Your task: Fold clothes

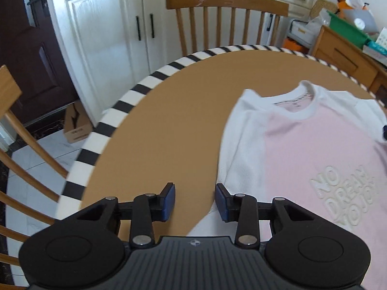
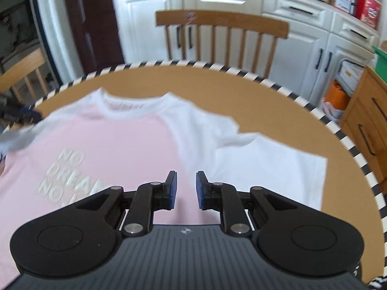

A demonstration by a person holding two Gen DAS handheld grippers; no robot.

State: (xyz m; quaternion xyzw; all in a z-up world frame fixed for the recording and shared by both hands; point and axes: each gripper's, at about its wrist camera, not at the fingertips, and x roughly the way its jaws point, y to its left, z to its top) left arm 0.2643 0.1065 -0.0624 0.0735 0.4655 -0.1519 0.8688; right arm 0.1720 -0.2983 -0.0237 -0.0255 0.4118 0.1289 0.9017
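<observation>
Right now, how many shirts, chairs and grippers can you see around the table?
Shirts: 1, the pink and white shirt
Chairs: 2, far chair, side chair
Grippers: 2, left gripper, right gripper
Total: 5

I counted one T-shirt (image 1: 314, 149) on one round table (image 1: 169, 120), two grippers, left (image 1: 194, 201) and right (image 2: 186, 189), two wooden chairs (image 1: 227, 19), one far, one left, and one cardboard box (image 1: 76, 125).
</observation>
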